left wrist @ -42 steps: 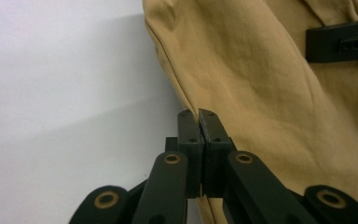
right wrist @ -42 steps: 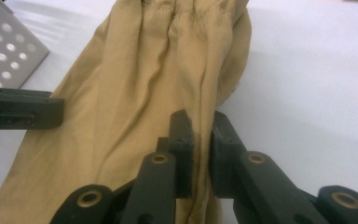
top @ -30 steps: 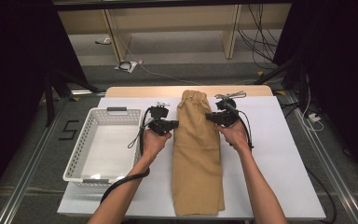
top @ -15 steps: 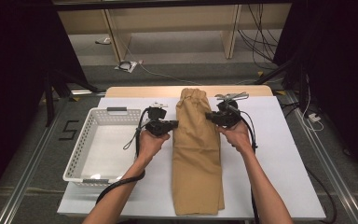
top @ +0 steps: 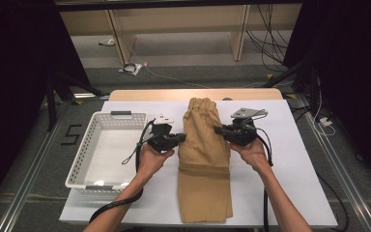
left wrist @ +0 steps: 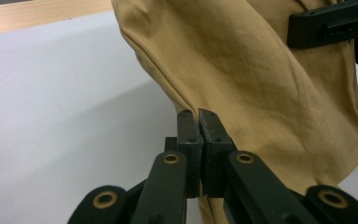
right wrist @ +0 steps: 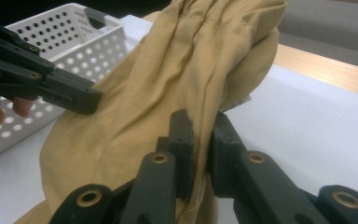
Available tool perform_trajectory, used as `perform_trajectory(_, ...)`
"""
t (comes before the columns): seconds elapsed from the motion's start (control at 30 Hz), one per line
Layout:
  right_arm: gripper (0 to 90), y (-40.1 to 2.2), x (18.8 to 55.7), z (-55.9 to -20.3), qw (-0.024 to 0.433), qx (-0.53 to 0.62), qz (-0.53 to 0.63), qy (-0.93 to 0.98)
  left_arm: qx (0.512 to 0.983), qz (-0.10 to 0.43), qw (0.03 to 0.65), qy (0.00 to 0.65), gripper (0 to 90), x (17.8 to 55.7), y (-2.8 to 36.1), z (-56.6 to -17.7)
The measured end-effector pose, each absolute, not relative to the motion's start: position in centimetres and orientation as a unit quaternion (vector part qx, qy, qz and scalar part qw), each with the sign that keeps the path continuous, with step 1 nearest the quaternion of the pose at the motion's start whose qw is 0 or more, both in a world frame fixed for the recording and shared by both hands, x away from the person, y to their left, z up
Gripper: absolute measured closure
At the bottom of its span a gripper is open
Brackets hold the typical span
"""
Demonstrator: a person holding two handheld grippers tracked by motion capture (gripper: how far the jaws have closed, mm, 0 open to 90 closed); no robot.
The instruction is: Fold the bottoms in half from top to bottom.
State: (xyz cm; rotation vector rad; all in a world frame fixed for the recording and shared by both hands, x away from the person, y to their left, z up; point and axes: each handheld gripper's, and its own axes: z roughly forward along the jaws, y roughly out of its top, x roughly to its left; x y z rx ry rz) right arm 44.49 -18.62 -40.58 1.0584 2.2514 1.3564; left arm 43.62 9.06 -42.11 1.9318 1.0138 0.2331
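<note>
A long tan cloth garment lies lengthwise on the white table top, its gathered waist end at the far side. My left gripper is shut on the garment's left edge; in the left gripper view its jaws pinch the tan fabric. My right gripper is shut on the right edge, and its jaws clamp a fold of the fabric. The upper part of the garment hangs raised between both grippers, bunched over the lower part.
A white perforated basket stands at the left of the table, close to my left hand. Beyond the white top runs a wooden table edge. Cables lie on the floor behind.
Both grippers have moved toward the person with the garment's edges held, lifting its upper part and drawing the waist end slightly nearer. A crease has formed across the middle.
</note>
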Motion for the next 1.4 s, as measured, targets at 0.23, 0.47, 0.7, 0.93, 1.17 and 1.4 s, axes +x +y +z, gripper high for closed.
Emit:
perform_trajectory(0.23,81.7,-18.7,41.9,-40.8,0.157,0.350,0.482,0.788,0.785,0.085,0.463,0.402,87.8,41.4,9.4,-42.4)
perform_trajectory(0.47,81.5,-18.8,39.3,-41.4,0.156,0.334,0.478,0.798,0.790,0.073,0.468,0.390,87.8,39.2,9.3,-43.1)
perform_trajectory(0.7,81.2,-18.9,37.6,-41.9,0.147,0.330,0.481,0.799,0.800,0.067,0.462,0.377,87.7,37.8,9.1,-43.5)
perform_trajectory(0.93,80.9,-18.9,35.8,-42.4,0.138,0.322,0.483,0.803,0.807,0.055,0.458,0.369,87.7,36.5,9.4,-44.0)
perform_trajectory(1.17,80.5,-18.8,34.3,-42.7,0.131,0.314,0.481,0.808,0.816,0.049,0.452,0.357,87.6,35.0,9.7,-44.3)
perform_trajectory(1.4,80.2,-18.5,32.7,-43.1,0.133,0.309,0.473,0.814,0.825,0.039,0.444,0.347,87.5,34.0,10.0,-44.9)
